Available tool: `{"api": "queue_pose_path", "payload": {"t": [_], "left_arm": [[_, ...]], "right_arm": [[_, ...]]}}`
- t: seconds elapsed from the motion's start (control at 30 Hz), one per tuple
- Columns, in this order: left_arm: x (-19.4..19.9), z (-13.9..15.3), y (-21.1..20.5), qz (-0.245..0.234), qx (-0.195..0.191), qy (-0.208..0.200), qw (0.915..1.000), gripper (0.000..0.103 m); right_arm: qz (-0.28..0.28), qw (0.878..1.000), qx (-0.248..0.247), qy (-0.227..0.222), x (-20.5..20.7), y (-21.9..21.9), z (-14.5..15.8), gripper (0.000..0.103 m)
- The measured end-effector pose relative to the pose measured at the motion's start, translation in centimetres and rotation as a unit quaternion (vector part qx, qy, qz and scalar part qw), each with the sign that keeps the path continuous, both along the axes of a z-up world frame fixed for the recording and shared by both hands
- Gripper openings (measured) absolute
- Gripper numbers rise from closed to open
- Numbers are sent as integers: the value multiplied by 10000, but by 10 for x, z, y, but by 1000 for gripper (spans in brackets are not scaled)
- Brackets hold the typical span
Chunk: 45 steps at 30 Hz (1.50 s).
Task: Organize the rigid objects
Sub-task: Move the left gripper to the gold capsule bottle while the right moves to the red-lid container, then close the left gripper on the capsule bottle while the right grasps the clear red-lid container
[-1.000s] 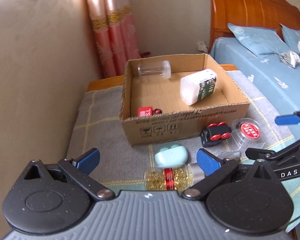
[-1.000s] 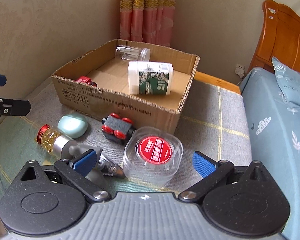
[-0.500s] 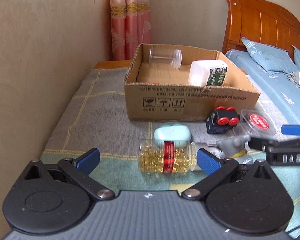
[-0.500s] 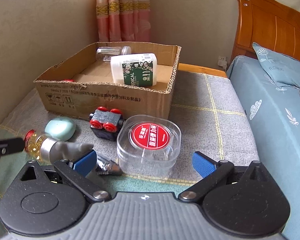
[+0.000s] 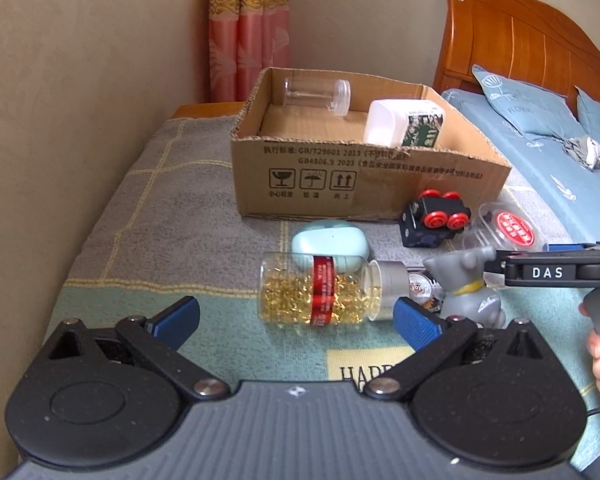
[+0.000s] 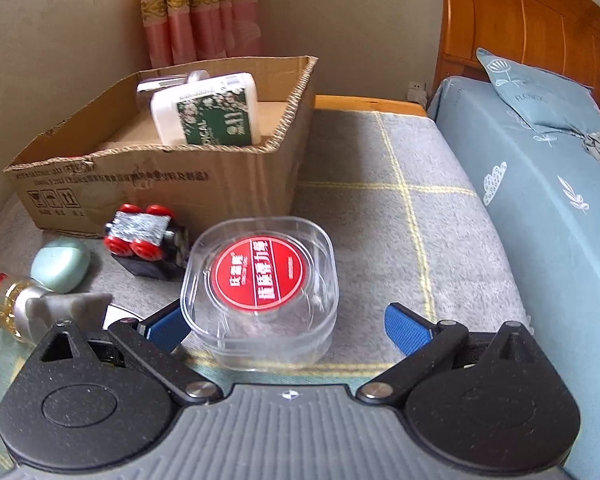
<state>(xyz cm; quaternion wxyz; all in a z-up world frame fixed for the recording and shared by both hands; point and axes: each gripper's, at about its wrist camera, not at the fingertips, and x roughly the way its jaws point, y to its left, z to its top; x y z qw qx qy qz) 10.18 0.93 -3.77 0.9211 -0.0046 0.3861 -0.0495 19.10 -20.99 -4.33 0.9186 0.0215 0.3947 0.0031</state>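
Both tongs spread: the left gripper [image 5: 296, 316] faces the capsule bottle [image 5: 324, 290] at 12 o'clock, the right gripper [image 6: 286, 326] flanks the clear case [image 6: 262, 280]; either round, slick item could roll or slip short of the cardboard box [image 5: 340, 176]

Box [image 5: 340, 184] at back w/ 2 bottles inside; toy car [image 5: 434, 220], pill bottle [image 5: 320, 294] in front.

A pink curtain [image 5: 248, 28] hangs behind, and a wooden headboard [image 5: 512, 36] rises above blue pillows [image 5: 516, 100].
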Motion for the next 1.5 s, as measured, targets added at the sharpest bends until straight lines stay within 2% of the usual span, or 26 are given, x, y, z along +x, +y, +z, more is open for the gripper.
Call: {"api": "queue_pose_path", "payload": {"t": [0.23,0.87,0.97,1.2,1.33,1.5], "left_arm": [[2,-5,-5,-111,-28,59,9999,102],[14,-17,-27,-543,268,82,9981,102],[21,-20,-30,-491,371,61,9981,102],[31,-25,-17,-235,213,142,9994,102],[31,-25,-8,-2,245,138,9996,102],[31,-27,-9,-27,238,187,9995,102]], "right_arm": [[60,9995,-314,-73,-7,-9,-10,103],[83,9992,-292,-249,-16,-12,-11,103],[86,9992,-294,-255,-16,-13,-11,103],[131,9991,-296,-282,-16,-13,-11,103],[143,9989,-302,-323,-18,-13,-11,103],[245,9985,-310,-389,-19,-15,-12,103]]}}
